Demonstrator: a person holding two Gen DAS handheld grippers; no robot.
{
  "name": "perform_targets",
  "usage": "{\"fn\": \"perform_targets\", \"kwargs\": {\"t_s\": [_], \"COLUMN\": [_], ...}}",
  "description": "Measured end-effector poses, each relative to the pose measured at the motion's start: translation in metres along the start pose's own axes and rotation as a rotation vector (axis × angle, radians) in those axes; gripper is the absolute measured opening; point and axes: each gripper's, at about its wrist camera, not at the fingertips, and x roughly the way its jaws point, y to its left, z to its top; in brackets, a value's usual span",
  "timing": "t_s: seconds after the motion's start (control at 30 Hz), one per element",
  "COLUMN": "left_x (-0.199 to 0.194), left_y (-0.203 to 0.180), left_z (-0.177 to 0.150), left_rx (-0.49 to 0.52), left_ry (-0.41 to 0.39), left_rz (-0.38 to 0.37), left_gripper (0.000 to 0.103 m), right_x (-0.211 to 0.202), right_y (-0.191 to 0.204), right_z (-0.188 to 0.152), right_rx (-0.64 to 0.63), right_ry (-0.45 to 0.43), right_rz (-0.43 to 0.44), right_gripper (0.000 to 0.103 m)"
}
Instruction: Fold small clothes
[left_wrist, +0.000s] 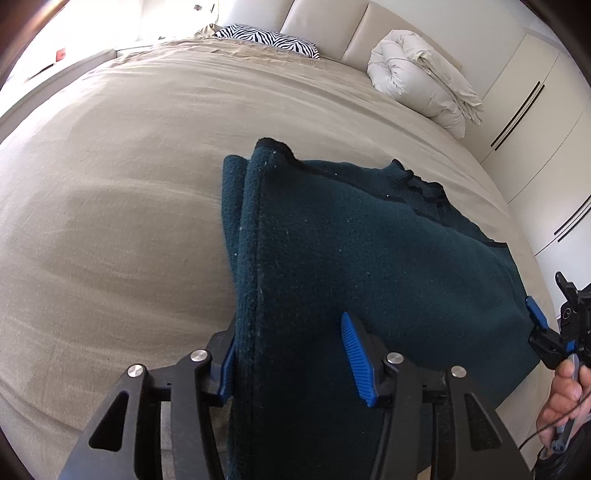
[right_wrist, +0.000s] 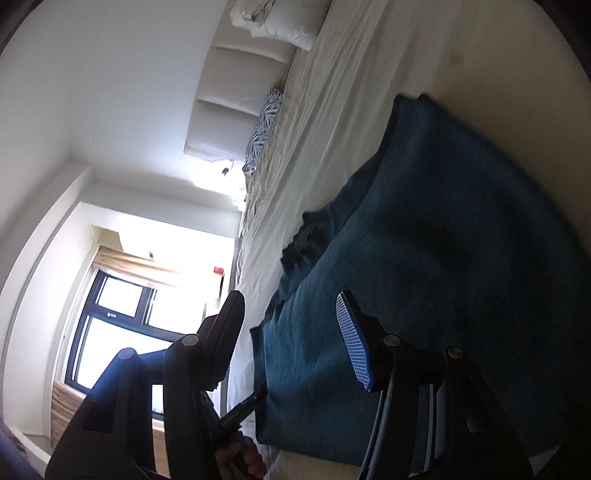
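Observation:
A dark teal knit sweater lies on the beige bed, its left side folded over along a lengthwise crease. My left gripper is open, its blue-padded fingers straddling the sweater's near left folded edge. My right gripper appears at the sweater's right edge in the left wrist view, held by a hand. In the right wrist view the right gripper is open over the sweater, one blue pad above the fabric, the view rolled sideways.
A rolled white duvet and a zebra-print pillow lie at the head of the bed by the padded headboard. White wardrobe doors stand to the right. A window shows in the right wrist view.

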Motion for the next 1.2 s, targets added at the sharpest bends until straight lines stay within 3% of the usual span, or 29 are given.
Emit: {"fn": "perform_targets", "kwargs": {"t_s": [0.13,0.2,0.3,0.43,0.53,0.6,0.7,0.77,0.8,0.83,0.93,1.0,1.03,1.2], "left_x": [0.000,-0.002,-0.011,-0.047,-0.075,-0.078,-0.046,-0.012,0.004,0.009,0.005,0.002,0.001,-0.010], "left_y": [0.001,0.005,0.014,0.021,0.001,-0.024,-0.069,-0.089,-0.091,-0.087,-0.072,-0.054,-0.042,-0.010], "left_z": [0.000,-0.001,-0.001,0.002,0.004,0.002,-0.010,-0.021,-0.027,-0.033,-0.038,-0.037,-0.036,-0.048], "left_rx": [0.001,-0.005,-0.058,-0.112,-0.077,-0.034,0.047,0.076,0.061,0.046,0.027,-0.014,-0.040,-0.110], "left_ry": [-0.002,-0.009,-0.019,-0.102,-0.167,-0.165,-0.072,0.011,0.054,0.048,0.032,0.048,0.055,0.043], "left_rz": [-0.012,-0.028,-0.074,-0.030,-0.042,-0.091,-0.196,-0.205,-0.205,-0.204,-0.217,-0.221,-0.218,-0.255], "left_gripper": [0.055,0.055,0.055,0.055,0.055,0.056,0.056,0.055,0.051,0.051,0.033,0.012,0.006,0.005], "right_x": [0.077,0.107,0.122,0.132,0.109,0.090,0.088,0.090,0.087,0.080,0.055,0.038,0.032,-0.009], "right_y": [0.013,0.016,0.020,0.029,0.033,0.020,0.001,-0.010,-0.017,-0.025,-0.037,-0.048,-0.054,-0.069], "right_z": [-0.057,-0.083,-0.112,-0.117,-0.098,-0.086,-0.069,-0.067,-0.066,-0.060,-0.046,-0.034,-0.028,-0.005], "right_rx": [0.011,0.013,0.009,0.075,0.044,0.095,0.141,0.141,0.151,0.164,0.154,0.165,0.184,0.186], "right_ry": [0.177,0.225,0.249,0.289,0.194,0.133,0.096,0.094,0.086,0.074,0.000,-0.051,-0.073,-0.168], "right_rz": [-0.006,-0.036,-0.016,0.084,0.082,0.096,0.063,0.022,0.018,0.026,0.019,0.020,0.025,-0.004], "right_gripper": [0.052,0.052,0.053,0.056,0.056,0.056,0.056,0.054,0.054,0.050,0.050,0.048,0.045,0.043]}}
